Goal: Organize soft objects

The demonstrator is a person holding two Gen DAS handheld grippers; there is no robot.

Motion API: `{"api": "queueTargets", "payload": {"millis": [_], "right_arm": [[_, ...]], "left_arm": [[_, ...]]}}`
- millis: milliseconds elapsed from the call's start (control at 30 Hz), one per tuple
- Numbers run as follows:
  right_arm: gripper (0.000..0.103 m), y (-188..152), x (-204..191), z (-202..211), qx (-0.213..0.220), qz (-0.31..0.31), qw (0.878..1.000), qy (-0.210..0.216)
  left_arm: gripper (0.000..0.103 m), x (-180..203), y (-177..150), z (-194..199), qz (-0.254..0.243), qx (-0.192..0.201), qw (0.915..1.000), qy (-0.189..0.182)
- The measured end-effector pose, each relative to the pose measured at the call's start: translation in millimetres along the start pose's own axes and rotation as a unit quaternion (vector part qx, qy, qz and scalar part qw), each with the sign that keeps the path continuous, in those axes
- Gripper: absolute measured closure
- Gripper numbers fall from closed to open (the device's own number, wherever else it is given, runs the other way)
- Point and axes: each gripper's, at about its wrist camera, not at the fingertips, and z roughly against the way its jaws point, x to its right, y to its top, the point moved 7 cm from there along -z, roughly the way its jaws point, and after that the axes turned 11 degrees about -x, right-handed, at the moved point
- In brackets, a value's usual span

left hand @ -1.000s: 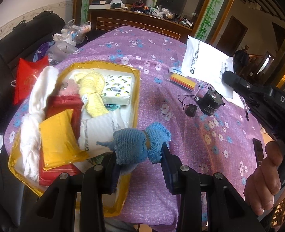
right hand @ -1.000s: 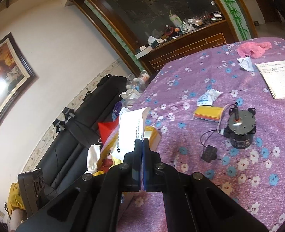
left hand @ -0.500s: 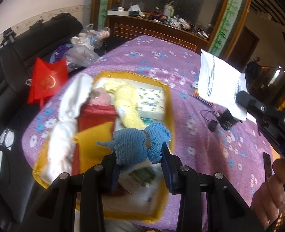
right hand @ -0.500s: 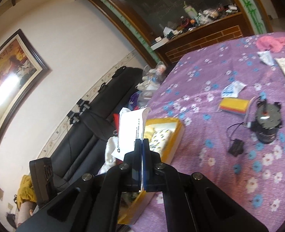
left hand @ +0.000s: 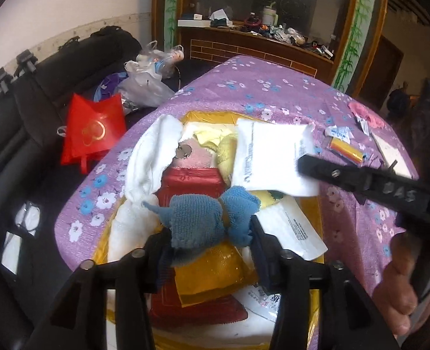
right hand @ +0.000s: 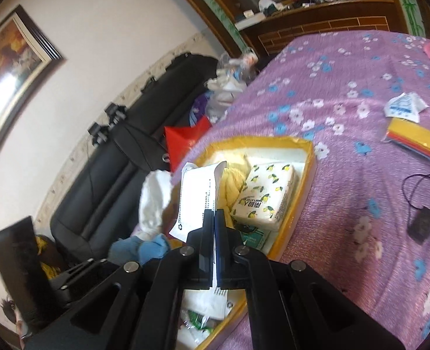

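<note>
My left gripper point(left hand: 212, 233) is shut on a blue knitted cloth point(left hand: 206, 218) and holds it above the yellow box point(left hand: 212, 115). The blue cloth also shows in the right wrist view point(right hand: 144, 248). My right gripper point(right hand: 215, 218) is shut on a white printed plastic packet point(right hand: 197, 192), held above the same yellow box point(right hand: 309, 160). From the left wrist view the packet point(left hand: 273, 157) hangs over the box's far right part. The box holds a white towel point(left hand: 153, 151), a yellow cloth point(left hand: 215, 140), a red packet point(left hand: 191, 183), a yellow packet point(left hand: 215, 274) and a lemon-print tissue pack point(right hand: 266, 195).
The box sits at the near left end of a purple flowered tablecloth point(right hand: 346, 102). A yellow-red pack point(right hand: 413, 140), a black plug with cable point(right hand: 422, 221) and a pink cloth point(left hand: 363, 113) lie to the right. A black sofa point(left hand: 25, 102) with a red bag point(left hand: 93, 128) stands left.
Both grippers have moved left over the yellow box, each still holding its item. The white packet now hangs over the box's far right part.
</note>
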Motion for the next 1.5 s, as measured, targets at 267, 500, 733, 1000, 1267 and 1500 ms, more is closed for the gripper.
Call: {"api": "queueTargets", "payload": {"millis": [267, 500, 733, 1000, 1267, 1500], "right_arm": [[0.041, -13.5, 1.7, 9.5, 0.004, -0.003, 1.000, 0.025], [0.034, -25.9, 4.1, 42.8, 0.033, -0.016, 0.999, 0.034], [0.033, -43.2, 18.6, 54.9, 0.032, -0.041, 0.998, 0.030], [0.026, -57.5, 24.8, 62.5, 0.029, -0.050, 0.998, 0.027], [0.024, -63.4, 17.9, 63.5, 0.028, -0.046, 0.998, 0.021], [0.023, -64.2, 13.5, 60.6, 0.026, -0.041, 0.999, 0.020]], "left_arm": [[0.023, 4.3, -6.6, -0.7, 0.008, -0.005, 0.9991, -0.042], [0.013, 21.3, -16.2, 10.4, -0.005, 0.011, 0.9994, -0.033], [0.013, 29.9, -32.9, 9.3, 0.006, -0.005, 0.9997, -0.022], [0.013, 43.1, -45.4, 16.1, 0.001, -0.006, 1.0000, -0.008], [0.013, 41.3, -50.4, 21.4, -0.003, -0.004, 1.0000, 0.000], [0.013, 40.0, -52.7, 22.8, -0.004, -0.003, 1.0000, 0.001]]}}
